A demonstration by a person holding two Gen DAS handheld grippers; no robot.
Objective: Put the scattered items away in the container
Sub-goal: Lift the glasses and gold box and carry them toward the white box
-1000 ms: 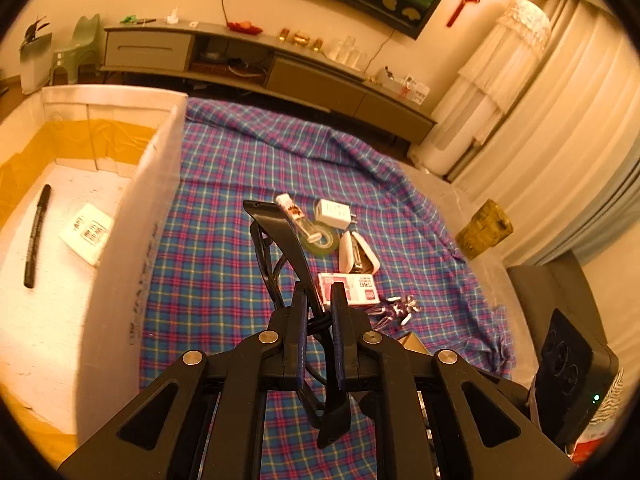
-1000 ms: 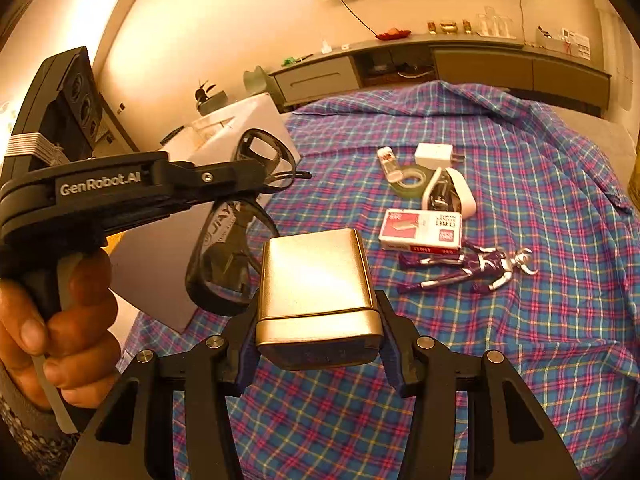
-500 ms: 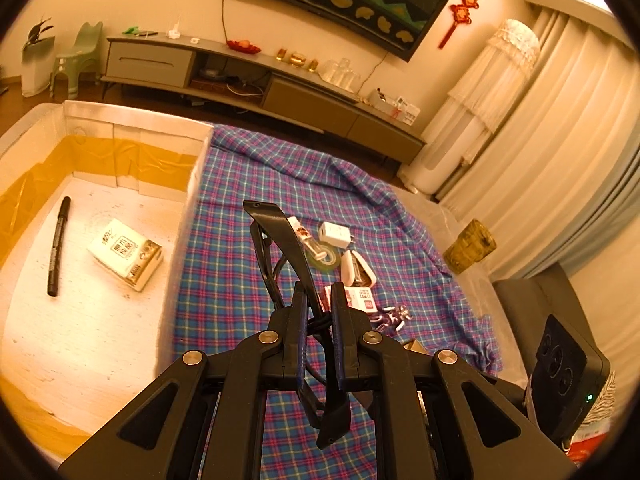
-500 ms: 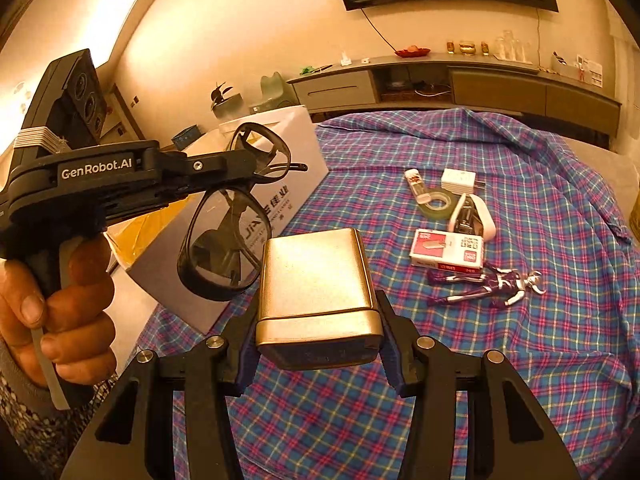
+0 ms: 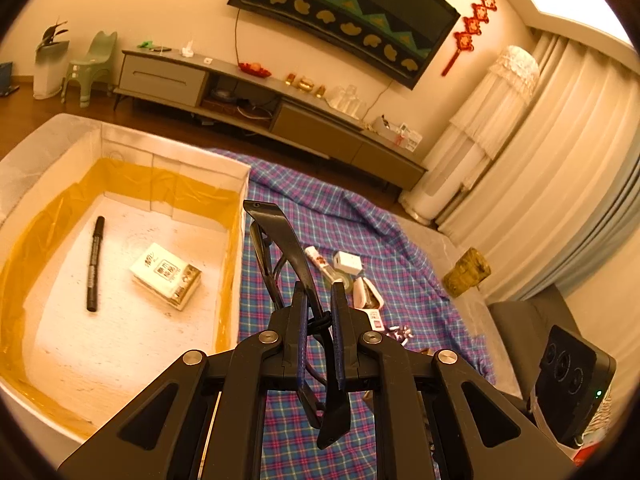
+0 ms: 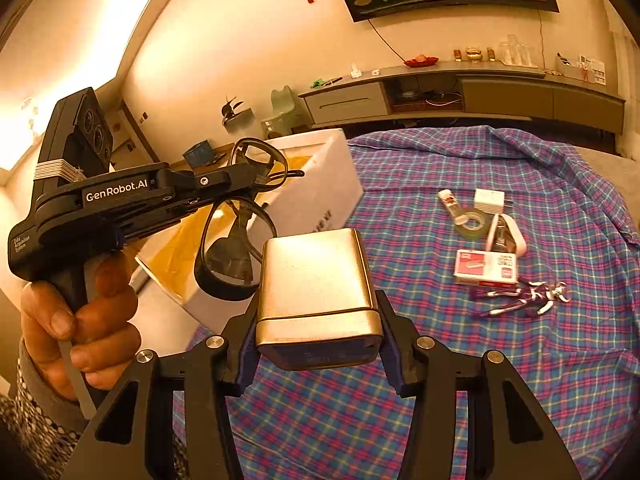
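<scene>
Glasses (image 6: 240, 232): black-framed pair, clamped by one temple arm in my left gripper (image 5: 320, 316), lenses hanging out over the near corner of the container.
Left gripper: jaws pinched tight on the thin arm; seen from the right wrist camera, it sat just above the box wall.
Metal tin (image 6: 320, 280): brushed, gold-toned, rounded corners, wedged flat between the pads of my right gripper (image 6: 318, 340), held above the plaid cloth (image 6: 480, 380).
Container (image 5: 240, 216): white foam box lined with yellow tape, standing at the left edge of the cloth; a black marker (image 5: 94, 264) and a small printed packet (image 5: 166, 276) lay on its floor, apart from each other.
Left on the cloth: tape roll (image 6: 474, 226), white charger (image 6: 490, 200), staple box (image 6: 486, 268), purple toy figure (image 6: 524, 298), grouped together well to the right of the box.
Doing it well: I judged the glasses should go low over bare floor beside the packet before release, lenses not face down.
Tin: I judged it should follow separately, set clear of the glasses so it would not land on them.
Risk: the temple hinge could swing as the jaws let go.
</scene>
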